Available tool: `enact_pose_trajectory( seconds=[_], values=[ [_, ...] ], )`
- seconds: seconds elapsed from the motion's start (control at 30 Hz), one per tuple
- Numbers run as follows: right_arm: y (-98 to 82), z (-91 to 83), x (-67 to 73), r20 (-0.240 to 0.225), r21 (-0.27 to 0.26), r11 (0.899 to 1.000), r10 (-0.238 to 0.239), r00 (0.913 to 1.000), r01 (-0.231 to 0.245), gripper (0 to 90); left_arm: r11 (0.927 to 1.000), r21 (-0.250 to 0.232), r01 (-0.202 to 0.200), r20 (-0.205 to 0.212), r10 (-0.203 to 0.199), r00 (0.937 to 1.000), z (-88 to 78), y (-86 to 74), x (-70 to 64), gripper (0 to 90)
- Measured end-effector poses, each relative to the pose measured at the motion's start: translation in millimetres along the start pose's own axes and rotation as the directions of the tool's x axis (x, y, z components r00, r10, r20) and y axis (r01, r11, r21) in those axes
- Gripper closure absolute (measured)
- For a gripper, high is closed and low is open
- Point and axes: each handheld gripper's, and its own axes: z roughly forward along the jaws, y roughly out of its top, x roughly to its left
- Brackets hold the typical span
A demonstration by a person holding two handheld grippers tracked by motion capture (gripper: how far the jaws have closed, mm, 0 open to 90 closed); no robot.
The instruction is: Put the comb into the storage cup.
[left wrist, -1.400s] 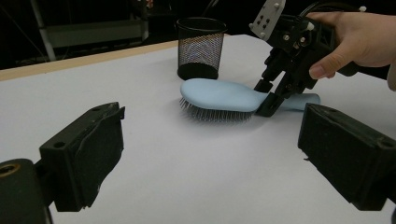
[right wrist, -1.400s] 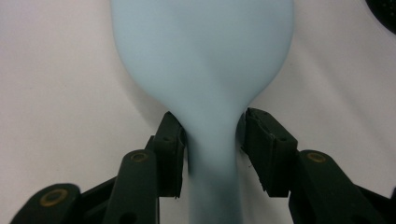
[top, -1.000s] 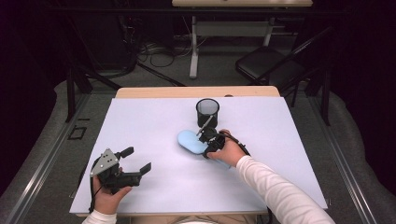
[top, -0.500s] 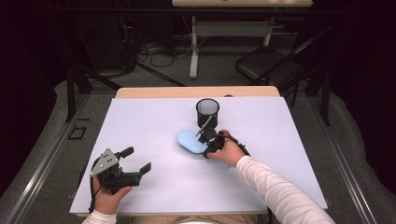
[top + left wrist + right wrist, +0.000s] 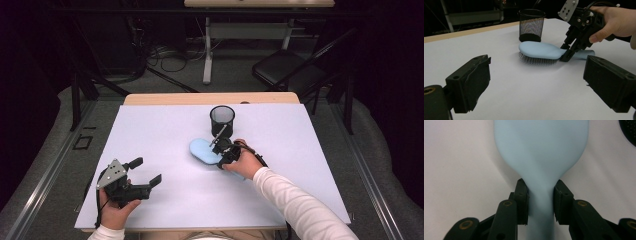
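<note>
1. The right gripper is just finishing closing, pinching the neck of the pale blue plastic hairbrush, lying bristles-down under its tips.
2. The left gripper is hanging wide, holding nothing.
3. The tapered neck is risking a slip when lifted.

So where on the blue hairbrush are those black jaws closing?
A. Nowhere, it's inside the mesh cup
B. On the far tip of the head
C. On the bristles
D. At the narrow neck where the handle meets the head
D: the right gripper has its jaws on either side of the hairbrush at the narrow neck, just below the wide head.
</note>
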Motion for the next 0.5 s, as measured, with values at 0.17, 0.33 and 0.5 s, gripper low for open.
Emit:
enact_pose_trajectory(
  seconds=[0.17, 0.33, 0.5],
  values=[
    [0.1, -0.7, -0.4, -0.001, -0.007, 1.0, -0.004, 1.0, 0.004, 69.1, 1.0, -0.002, -0.001, -0.001, 0.001, 1.0, 0.2, -0.1, -0.1, 7.1],
    [0.0, -1.8, -0.7, -0.001, -0.019, 1.0, -0.004, 1.0, 0.004, 69.2, 1.0, 0.0, 0.0, -0.001, 0.0, 1.0, 0.4, -0.2, -0.2, 7.1],
    [0.2, -3.1, -0.1, -0.008, -0.021, 1.0, 0.002, 1.0, -0.002, 69.4, 1.0, 0.002, -0.001, -0.001, 0.001, 1.0, 0.4, -0.2, 0.0, 7.1]
  ],
)
